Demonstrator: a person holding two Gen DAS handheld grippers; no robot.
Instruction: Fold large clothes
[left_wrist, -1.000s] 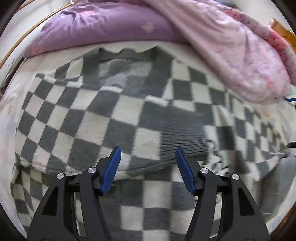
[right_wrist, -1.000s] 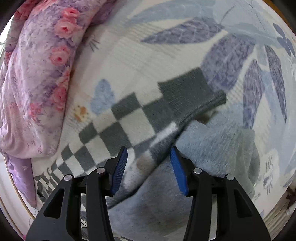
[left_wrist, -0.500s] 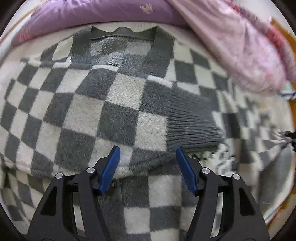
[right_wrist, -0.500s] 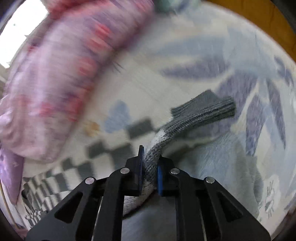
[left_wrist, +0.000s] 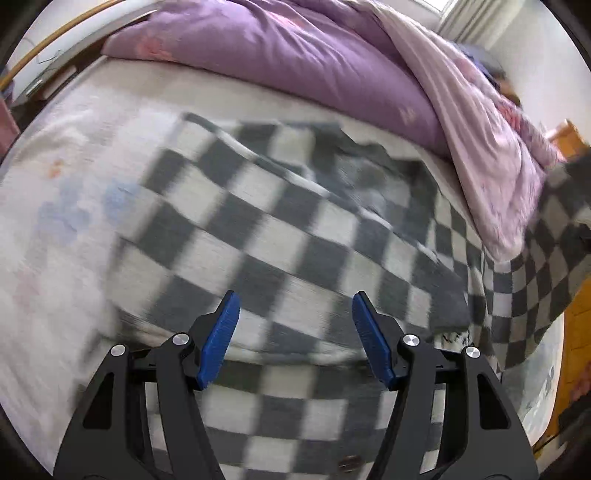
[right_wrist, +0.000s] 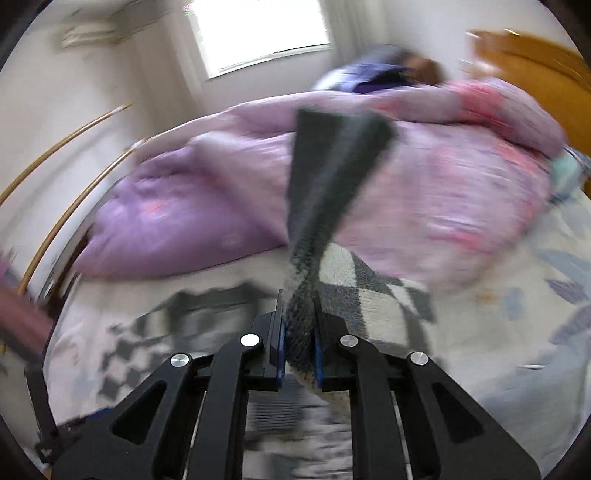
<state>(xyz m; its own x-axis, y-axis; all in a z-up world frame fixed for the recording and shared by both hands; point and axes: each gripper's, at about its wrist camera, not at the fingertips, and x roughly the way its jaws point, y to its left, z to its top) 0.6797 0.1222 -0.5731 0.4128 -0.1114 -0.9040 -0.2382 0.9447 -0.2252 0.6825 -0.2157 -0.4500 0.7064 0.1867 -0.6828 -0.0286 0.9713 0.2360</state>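
Note:
A grey-and-white checkered sweater (left_wrist: 280, 236) lies spread on the bed, its dark collar toward the quilt. One sleeve is folded across its chest. My left gripper (left_wrist: 293, 321) hangs open just above the sweater's lower part, nothing between its blue pads. In the right wrist view my right gripper (right_wrist: 298, 325) is shut on the other sleeve (right_wrist: 325, 206) and holds it up off the bed; the dark ribbed cuff flaps above the pads. The same raised sleeve (left_wrist: 554, 229) shows at the right edge of the left wrist view.
A bunched purple and pink quilt (left_wrist: 295, 59) (right_wrist: 443, 192) lies along the far side of the bed. The floral sheet (left_wrist: 55, 206) shows left of the sweater. A wooden headboard (right_wrist: 535, 66) and a curved bed rail (right_wrist: 55, 166) border the bed; a window (right_wrist: 258, 29) is behind.
My right gripper closed on the sleeve near its cuff, lifted it off the grey garment and swung it toward the sweater's body. My left gripper drifted left over the sweater, still open.

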